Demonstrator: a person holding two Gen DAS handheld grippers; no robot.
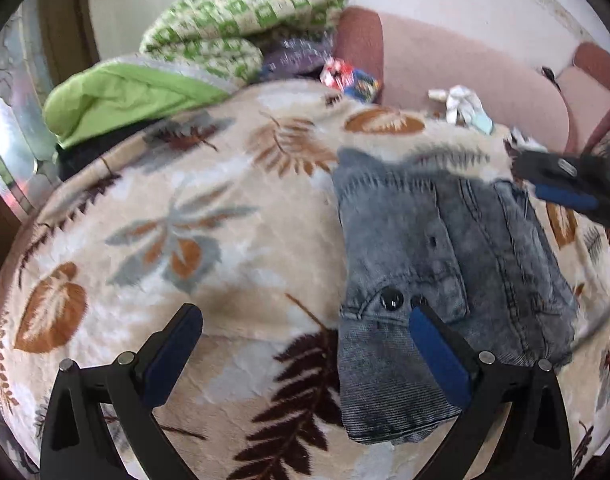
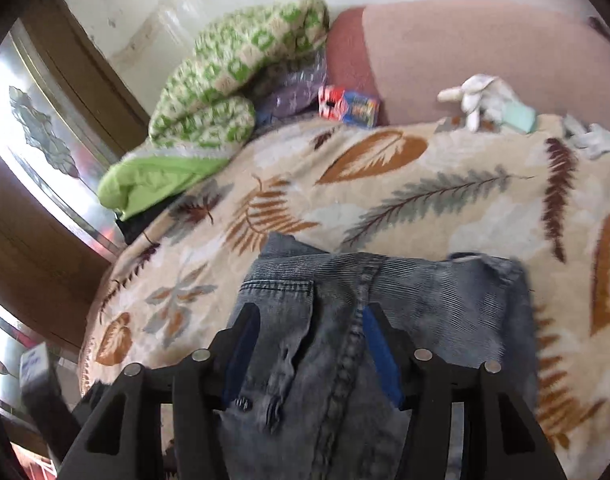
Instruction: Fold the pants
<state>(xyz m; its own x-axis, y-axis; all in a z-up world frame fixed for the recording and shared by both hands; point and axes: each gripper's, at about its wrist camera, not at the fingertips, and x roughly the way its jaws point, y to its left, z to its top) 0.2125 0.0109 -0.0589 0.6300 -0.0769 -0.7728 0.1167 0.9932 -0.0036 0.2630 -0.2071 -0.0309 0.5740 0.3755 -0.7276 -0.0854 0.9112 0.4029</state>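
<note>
Grey-blue denim pants (image 1: 445,280) lie folded into a compact bundle on a leaf-patterned blanket (image 1: 193,220). My left gripper (image 1: 305,320) is open and empty, hovering over the blanket just left of the pants, its right finger over their near left corner. The right gripper (image 1: 565,184) shows in the left wrist view over the pants' far right edge. In the right wrist view my right gripper (image 2: 309,320) is open above the pants (image 2: 385,312), its fingers straddling the cloth without closing on it.
A green patterned quilt (image 1: 241,16) and a lime green cover (image 1: 121,96) are piled at the back left. A pink sofa back (image 1: 465,68) runs behind. A colourful box (image 2: 349,106) and a white soft toy (image 2: 481,96) lie at the blanket's far edge.
</note>
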